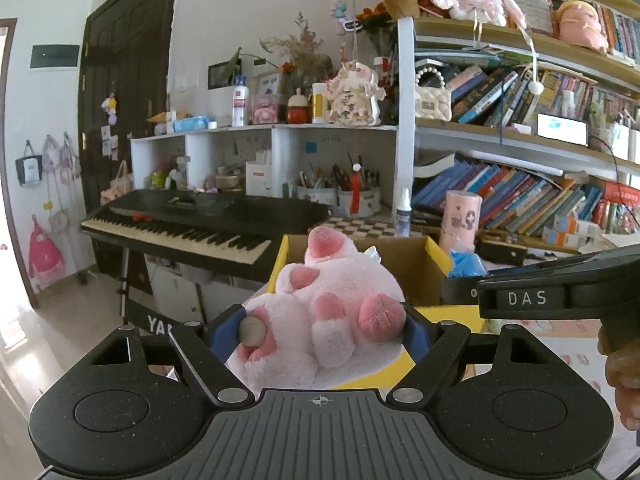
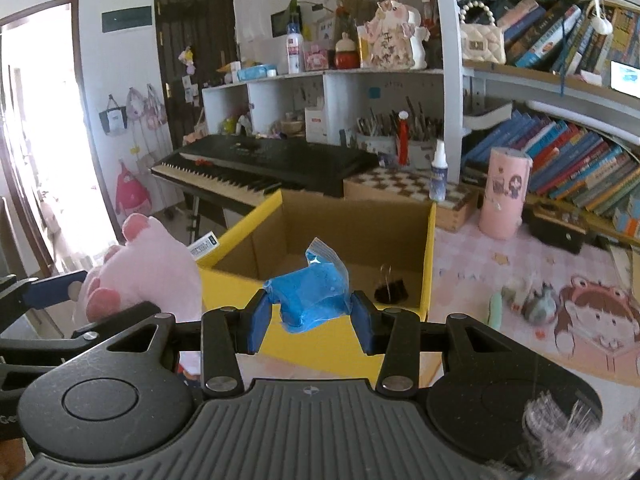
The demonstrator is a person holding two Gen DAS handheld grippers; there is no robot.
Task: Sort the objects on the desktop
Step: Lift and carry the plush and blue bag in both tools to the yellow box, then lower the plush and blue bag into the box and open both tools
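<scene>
The work surface is a pink cartoon-print mat [image 2: 500,256] in a room with a black keyboard [image 2: 256,164] and crowded bookshelves [image 2: 560,152]. An open yellow cardboard box [image 2: 320,344] stands on the mat. The left gripper [image 1: 320,328] clamps a pink plush toy [image 1: 332,304] (paws forward) beside the box; the right gripper [image 2: 310,314] clamps a crumpled blue bag [image 2: 312,292] above the box's near wall.

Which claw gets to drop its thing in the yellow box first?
Probably the right claw. Its blue packet already hangs at the box's near wall. The left claw, holding the pink plush toy, sits beside the box's left wall.
</scene>
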